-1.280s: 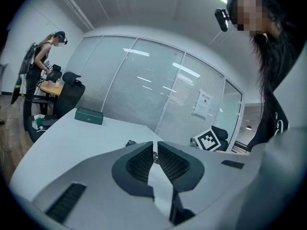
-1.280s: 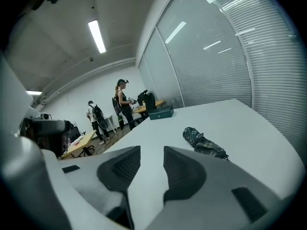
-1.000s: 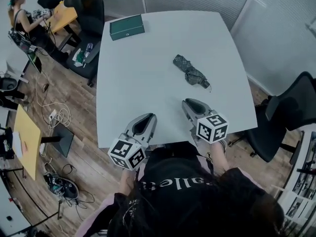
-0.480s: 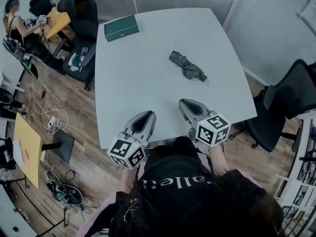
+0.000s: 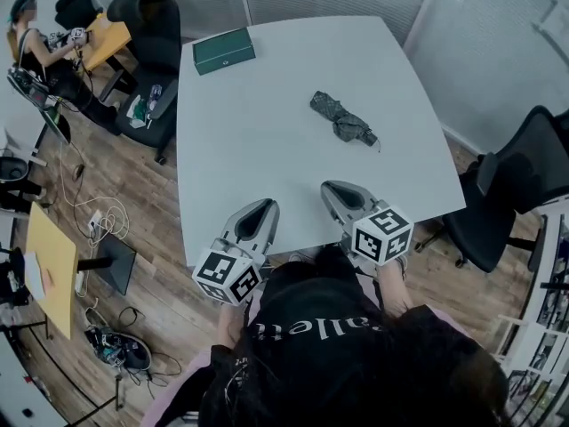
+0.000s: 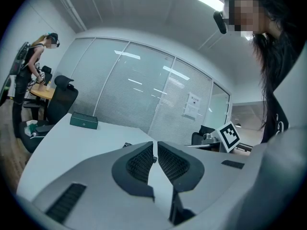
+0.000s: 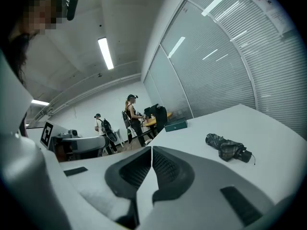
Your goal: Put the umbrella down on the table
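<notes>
A folded dark plaid umbrella (image 5: pixel 342 121) lies on the white table (image 5: pixel 258 140), right of the middle, with nothing touching it. The right gripper view shows the umbrella (image 7: pixel 228 147) ahead and to the right of the jaws. My right gripper (image 5: pixel 336 189) hovers over the table's near edge, a short way in front of the umbrella, shut and empty (image 7: pixel 151 150). My left gripper (image 5: pixel 265 208) is beside it at the near edge, also shut with nothing between its jaws (image 6: pixel 155 145).
A green box (image 5: pixel 225 50) sits at the table's far left corner. Black office chairs stand at the right (image 5: pixel 524 185) and far left (image 5: pixel 151 25). A person (image 5: pixel 36 34) works at an orange desk far left. Cables lie on the wood floor (image 5: pixel 107 212).
The right gripper has drawn back a little from the umbrella toward the near edge. The umbrella stays where it lies on the table. The left gripper has barely shifted.
</notes>
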